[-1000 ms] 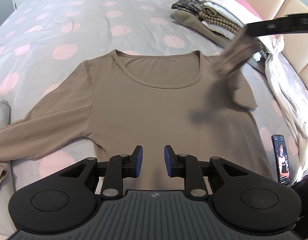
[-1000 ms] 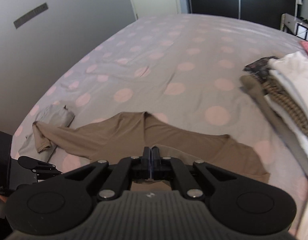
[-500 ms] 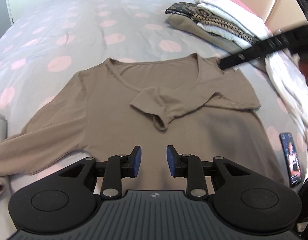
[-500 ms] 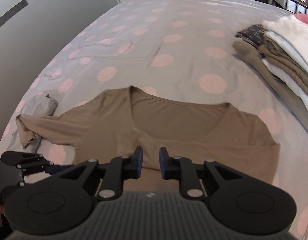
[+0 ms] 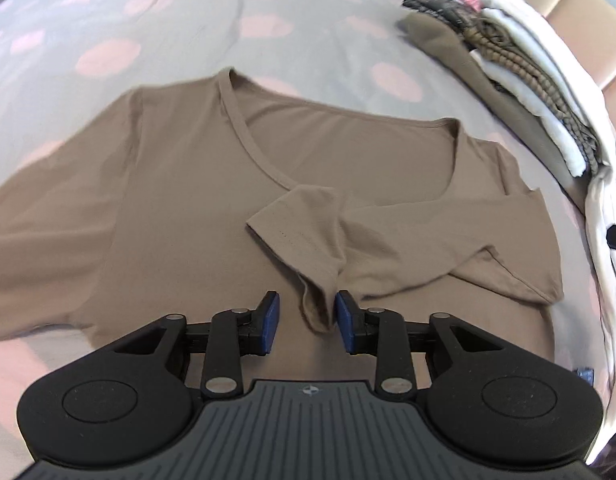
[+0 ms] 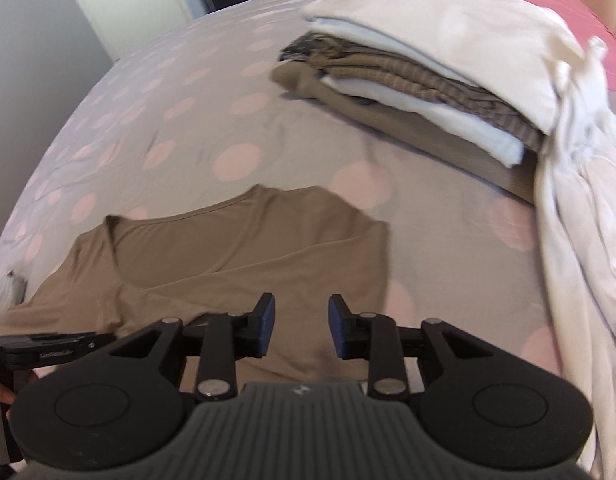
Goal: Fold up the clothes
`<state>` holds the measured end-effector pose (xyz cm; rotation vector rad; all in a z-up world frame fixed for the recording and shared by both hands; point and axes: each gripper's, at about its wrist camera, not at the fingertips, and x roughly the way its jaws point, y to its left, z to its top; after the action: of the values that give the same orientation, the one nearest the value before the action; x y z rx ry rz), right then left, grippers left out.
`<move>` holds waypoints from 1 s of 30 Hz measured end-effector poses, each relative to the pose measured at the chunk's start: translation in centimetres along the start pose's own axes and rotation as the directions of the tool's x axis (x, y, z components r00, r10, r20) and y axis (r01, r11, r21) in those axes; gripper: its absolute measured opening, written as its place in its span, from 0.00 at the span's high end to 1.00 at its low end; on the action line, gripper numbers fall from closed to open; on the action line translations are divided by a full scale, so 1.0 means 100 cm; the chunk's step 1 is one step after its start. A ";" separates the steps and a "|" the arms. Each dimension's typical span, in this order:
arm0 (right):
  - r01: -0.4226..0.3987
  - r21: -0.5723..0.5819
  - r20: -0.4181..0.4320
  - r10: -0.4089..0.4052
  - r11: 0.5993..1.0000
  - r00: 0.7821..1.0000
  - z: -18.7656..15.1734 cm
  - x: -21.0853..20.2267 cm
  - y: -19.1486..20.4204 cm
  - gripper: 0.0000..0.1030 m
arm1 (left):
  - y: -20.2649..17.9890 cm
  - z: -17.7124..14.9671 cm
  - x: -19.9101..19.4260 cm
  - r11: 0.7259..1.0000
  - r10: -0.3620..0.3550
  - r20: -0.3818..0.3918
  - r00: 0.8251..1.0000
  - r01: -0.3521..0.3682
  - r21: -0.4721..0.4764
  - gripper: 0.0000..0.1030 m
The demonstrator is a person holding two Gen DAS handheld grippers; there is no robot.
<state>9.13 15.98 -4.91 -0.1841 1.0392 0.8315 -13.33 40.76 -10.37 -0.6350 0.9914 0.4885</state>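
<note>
A brown long-sleeved shirt [image 5: 180, 184] lies face up on the dotted bed sheet [image 5: 108, 56]. Its right sleeve [image 5: 420, 236] is folded across the chest, and the cuff [image 5: 308, 240] ends between the fingers of my left gripper [image 5: 308, 320]. The left jaws are closing around the cuff's tip without pinching it. In the right wrist view my right gripper [image 6: 302, 325] hovers over the shirt [image 6: 244, 248] near its side edge. Its jaws are opening with nothing between them.
A stack of folded clothes [image 6: 428, 80] sits at the far right of the bed, also in the left wrist view [image 5: 520, 76]. A white garment [image 6: 580, 240] drapes down beside it. A beige headboard [image 5: 588, 20] stands behind. The other gripper's body [image 6: 48, 354] shows at the left edge.
The right gripper let go of the sleeve, which now lies across the chest, then opened and swung right towards the stack. The left gripper dropped closer until the cuff sits between its fingers.
</note>
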 end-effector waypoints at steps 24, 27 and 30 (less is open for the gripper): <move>-0.027 0.025 -0.113 0.030 0.999 0.993 -0.015 0.036 -0.002 0.67 | 0.075 0.025 -0.080 0.977 0.115 0.150 0.982 -0.084 -0.196 0.99; -0.043 -0.055 -0.129 0.036 0.998 0.991 -0.027 0.039 0.013 0.67 | 0.080 0.024 -0.078 0.974 0.142 0.157 0.977 -0.110 -0.195 0.99; -0.066 -0.146 -0.140 0.045 0.987 0.989 -0.040 0.041 0.028 0.67 | 0.087 0.024 -0.079 0.968 0.153 0.164 0.974 -0.114 -0.224 0.99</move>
<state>5.42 17.99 -9.70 -0.3450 1.1143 0.9591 -21.16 47.89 -4.75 -0.7047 0.8185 0.7670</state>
